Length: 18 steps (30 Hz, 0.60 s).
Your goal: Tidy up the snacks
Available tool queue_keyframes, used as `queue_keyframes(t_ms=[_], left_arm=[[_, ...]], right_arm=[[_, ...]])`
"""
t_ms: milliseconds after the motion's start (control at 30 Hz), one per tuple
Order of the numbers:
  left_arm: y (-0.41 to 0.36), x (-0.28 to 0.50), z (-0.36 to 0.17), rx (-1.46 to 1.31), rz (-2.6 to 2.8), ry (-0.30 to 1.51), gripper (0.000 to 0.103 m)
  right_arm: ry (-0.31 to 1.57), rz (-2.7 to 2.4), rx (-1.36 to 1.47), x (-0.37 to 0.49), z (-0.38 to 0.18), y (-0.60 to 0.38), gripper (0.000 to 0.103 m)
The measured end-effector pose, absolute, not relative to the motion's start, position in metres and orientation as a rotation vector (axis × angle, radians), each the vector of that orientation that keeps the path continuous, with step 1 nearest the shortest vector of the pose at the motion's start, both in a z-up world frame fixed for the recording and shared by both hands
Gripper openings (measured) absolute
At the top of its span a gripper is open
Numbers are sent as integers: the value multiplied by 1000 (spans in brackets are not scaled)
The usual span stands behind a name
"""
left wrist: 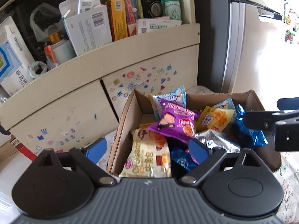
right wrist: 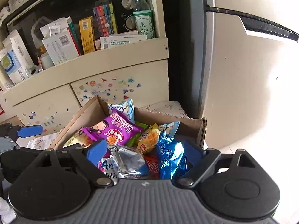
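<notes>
An open cardboard box (left wrist: 129,112) (right wrist: 202,130) holds several snack packets. A purple packet (left wrist: 175,123) (right wrist: 114,128) lies on top, by a yellow waffle pack (left wrist: 214,119) (right wrist: 149,140). A croissant packet (left wrist: 147,156) leans on the left wall. My left gripper (left wrist: 148,150) is open, one finger outside that wall and one inside, touching nothing. My right gripper (right wrist: 145,153) is open over the box's near right part. A silver pack (right wrist: 129,160) and a blue foil pack (right wrist: 170,155) lie between its fingers, the foil close to the right one.
Behind the box stands a cream cabinet (left wrist: 61,110) with stickers on its doors. Its shelf (left wrist: 130,43) carries cartons, a green-labelled bottle (right wrist: 143,20) and a black appliance with knobs. A pale door with a black handle (right wrist: 261,26) is at the right. A floral cloth (left wrist: 287,177) lies under the box.
</notes>
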<state>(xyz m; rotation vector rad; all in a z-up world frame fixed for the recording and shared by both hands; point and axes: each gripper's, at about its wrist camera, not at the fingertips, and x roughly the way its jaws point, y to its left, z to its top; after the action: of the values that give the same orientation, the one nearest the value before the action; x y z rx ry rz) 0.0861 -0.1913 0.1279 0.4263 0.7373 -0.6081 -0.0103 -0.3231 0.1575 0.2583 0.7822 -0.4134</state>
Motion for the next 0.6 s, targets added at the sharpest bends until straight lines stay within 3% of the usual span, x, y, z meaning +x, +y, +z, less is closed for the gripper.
queue_keyframes(t_ms=[600], left_arm=[[-178,79,133,430,-553,787,98]], right_arm=[[847,-452,235,-11,154,-314,98]])
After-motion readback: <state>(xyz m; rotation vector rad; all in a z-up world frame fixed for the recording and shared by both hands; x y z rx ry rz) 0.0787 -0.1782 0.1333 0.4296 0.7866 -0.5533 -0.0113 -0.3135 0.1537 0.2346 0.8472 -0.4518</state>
